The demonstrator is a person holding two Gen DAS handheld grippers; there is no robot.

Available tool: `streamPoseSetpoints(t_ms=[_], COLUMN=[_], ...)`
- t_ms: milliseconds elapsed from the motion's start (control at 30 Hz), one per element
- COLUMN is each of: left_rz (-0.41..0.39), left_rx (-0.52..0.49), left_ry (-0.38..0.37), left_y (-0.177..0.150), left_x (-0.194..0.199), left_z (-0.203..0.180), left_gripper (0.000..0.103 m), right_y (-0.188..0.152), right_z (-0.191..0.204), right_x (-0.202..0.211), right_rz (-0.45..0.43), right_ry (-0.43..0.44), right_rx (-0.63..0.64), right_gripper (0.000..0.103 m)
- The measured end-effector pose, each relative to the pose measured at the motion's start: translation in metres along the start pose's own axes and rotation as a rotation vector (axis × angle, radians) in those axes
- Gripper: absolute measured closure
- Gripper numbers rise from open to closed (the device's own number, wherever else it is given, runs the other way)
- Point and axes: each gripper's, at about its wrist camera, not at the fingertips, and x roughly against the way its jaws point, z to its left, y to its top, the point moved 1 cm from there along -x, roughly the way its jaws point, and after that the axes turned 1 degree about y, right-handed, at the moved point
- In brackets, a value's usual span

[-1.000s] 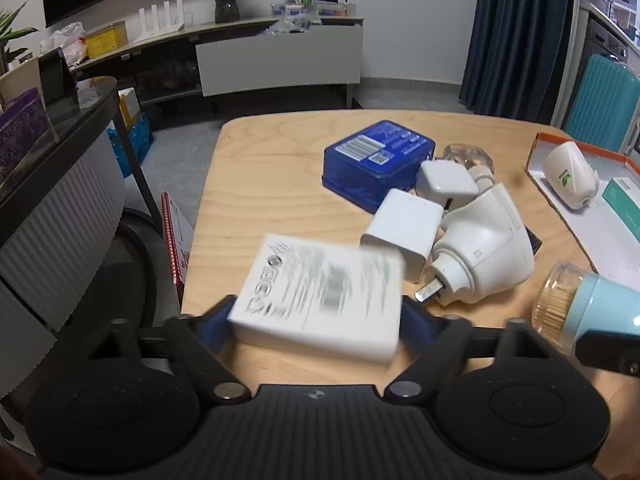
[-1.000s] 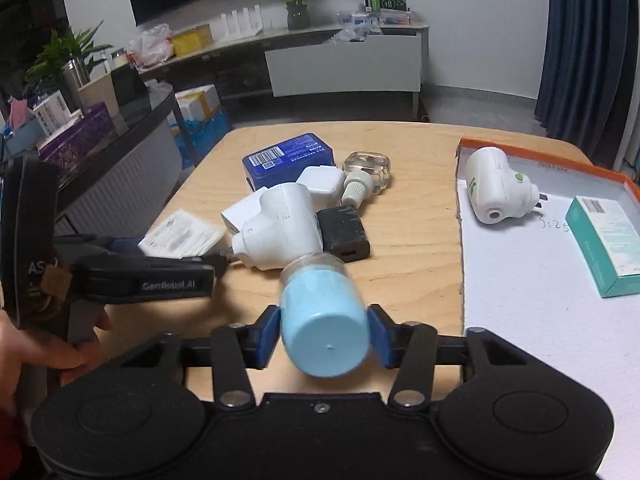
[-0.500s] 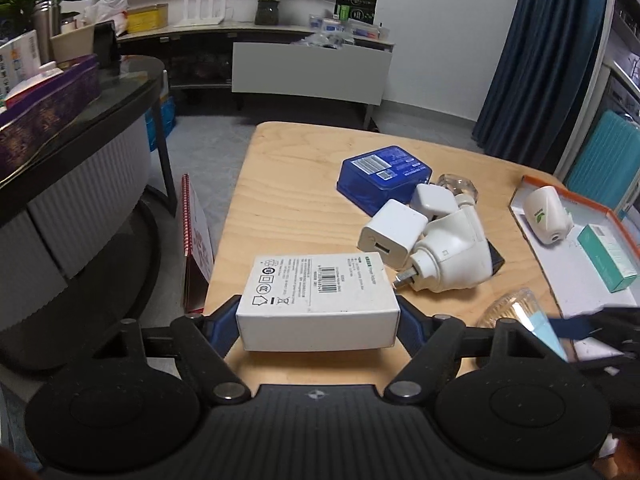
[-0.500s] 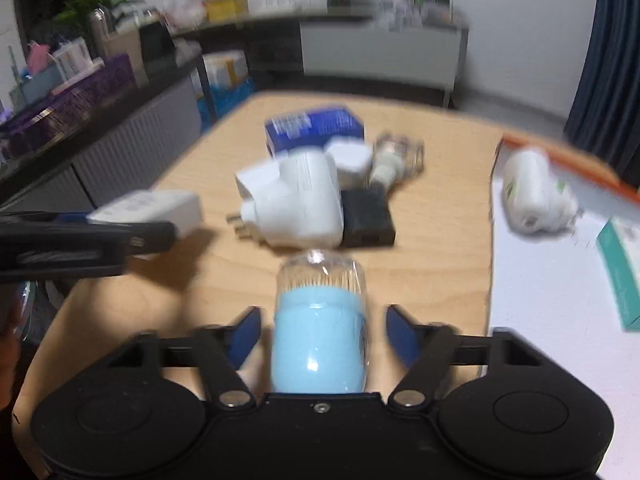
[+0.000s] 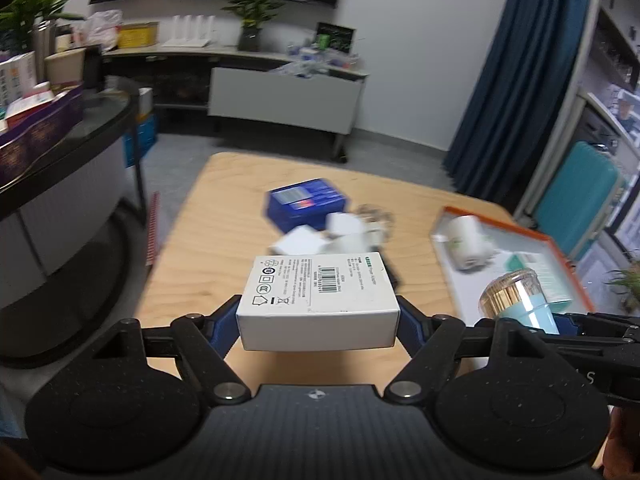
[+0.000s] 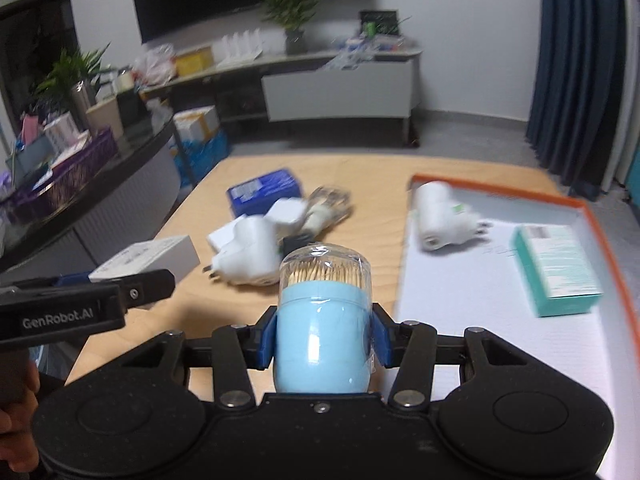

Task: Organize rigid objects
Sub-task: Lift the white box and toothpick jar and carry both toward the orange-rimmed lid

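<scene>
My left gripper [image 5: 318,316] is shut on a white adapter box [image 5: 318,300] and holds it above the wooden table [image 5: 208,248]. My right gripper [image 6: 323,334] is shut on a light blue toothpick jar [image 6: 322,336] with a clear cap, held above the table's front; the jar also shows in the left wrist view [image 5: 520,300]. An orange-rimmed white tray [image 6: 480,320] at the right holds a white plug device [image 6: 436,220] and a teal box [image 6: 556,268]. The left gripper and its box show in the right wrist view [image 6: 152,258].
A blue box [image 5: 306,204], white chargers [image 5: 304,244], a large white plug adapter [image 6: 248,254], a black block and a clear bottle [image 6: 328,204] lie clustered mid-table. A curved dark counter [image 5: 60,152] stands left. A low cabinet and curtain are behind.
Both grippers have risen and pulled back from the table with their objects. The toothpick jar is now tipped more upright in the right gripper.
</scene>
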Motion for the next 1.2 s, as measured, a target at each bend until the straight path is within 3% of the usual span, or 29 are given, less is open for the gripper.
streamPoseSetpoints(t_ms=[600,800,1200], left_rz=[0.001,0.013,0.042], left_rx=[-0.109,-0.100,-0.117], left_ry=[-0.145,-0.184,-0.170], left_y=[0.012,0.010,0.004], left_x=[-0.019,-0.023,-0.033], left_z=[-0.113,-0.132,-0.151], left_gripper=[0.024,0.024,0.024], right_y=[-0.013,-0.020,-0.023], right_z=[-0.108,-0.132,-0.149], right_x=[0.064,0.070,0.069], right_rz=[-0.091,-0.113,-0.127], right_ry=[-0.177,-0.213,-0.216], right_rx=[-0.163,-0.200,-0.210], right_gripper=[0.046,0.046,0.046])
